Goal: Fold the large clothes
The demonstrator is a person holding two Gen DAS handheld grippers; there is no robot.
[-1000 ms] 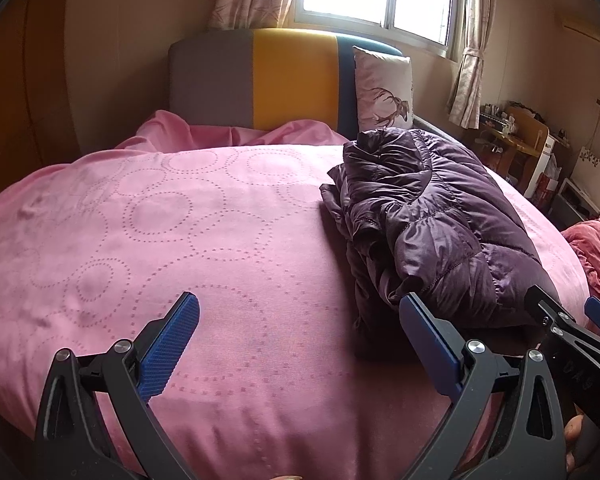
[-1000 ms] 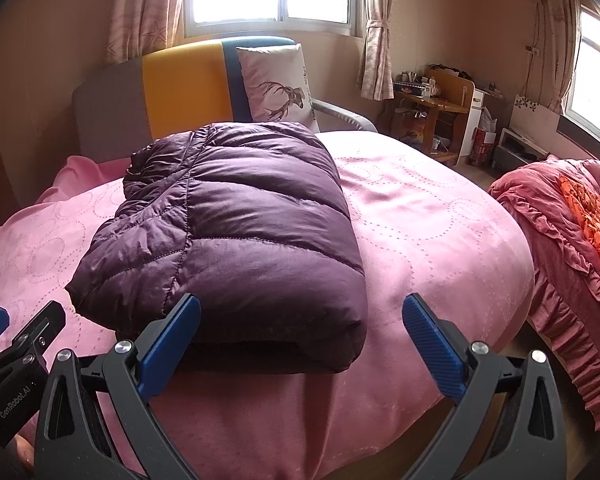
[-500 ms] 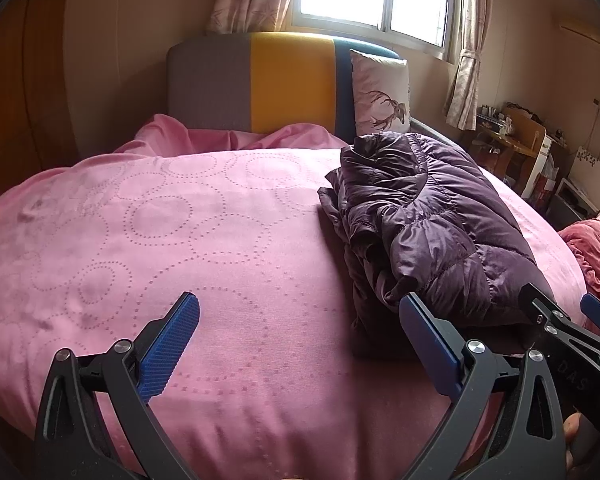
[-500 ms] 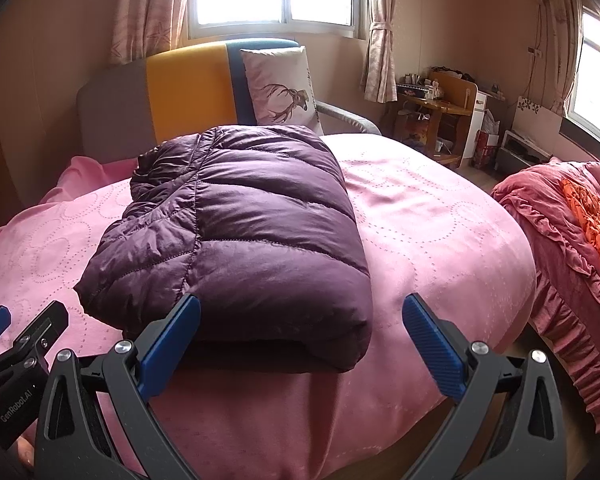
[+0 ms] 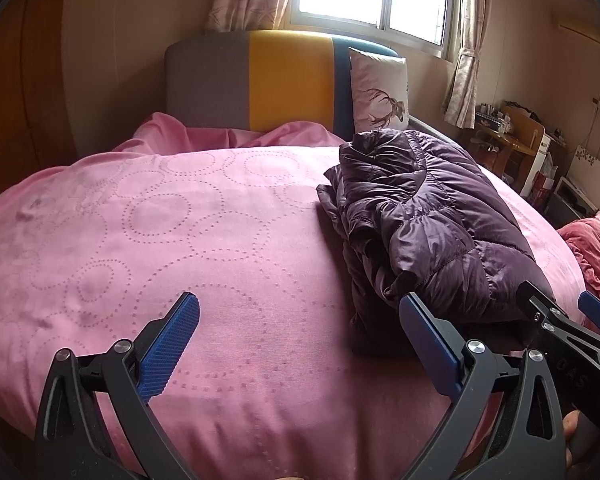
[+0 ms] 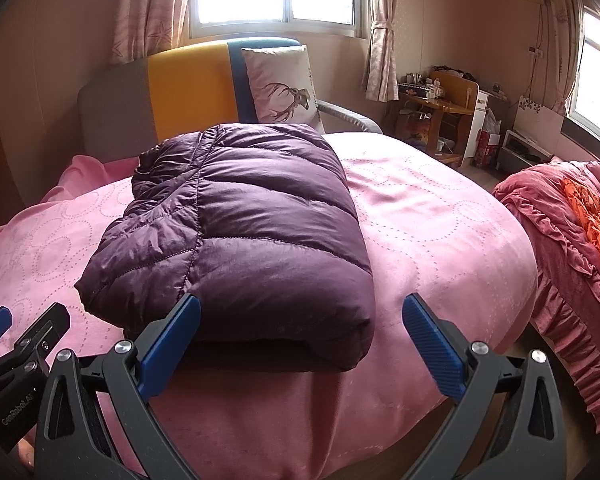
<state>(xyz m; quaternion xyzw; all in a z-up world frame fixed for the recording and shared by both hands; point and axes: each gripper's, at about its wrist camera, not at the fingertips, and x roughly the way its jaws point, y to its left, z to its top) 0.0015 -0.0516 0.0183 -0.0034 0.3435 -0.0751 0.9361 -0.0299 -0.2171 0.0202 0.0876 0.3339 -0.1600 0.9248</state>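
A dark purple puffer jacket (image 6: 244, 216) lies folded into a thick rectangle on the pink bed cover (image 6: 432, 216). In the left wrist view the jacket (image 5: 428, 224) sits right of centre, its loose layered edge facing left. My left gripper (image 5: 300, 332) is open and empty, held back over the near edge of the bed, left of the jacket. My right gripper (image 6: 300, 332) is open and empty, in front of the jacket's near fold without touching it. Each gripper shows at the edge of the other's view.
A grey, yellow and blue headboard (image 5: 260, 80) and a deer-print pillow (image 6: 284, 88) stand at the far end. A red ruffled blanket (image 6: 572, 240) lies on the right. A wooden desk with clutter (image 6: 440, 108) stands beyond, under the window.
Both grippers have drawn back and risen slightly from the bed. The jacket lies still and looks a little farther away. Both stay open.
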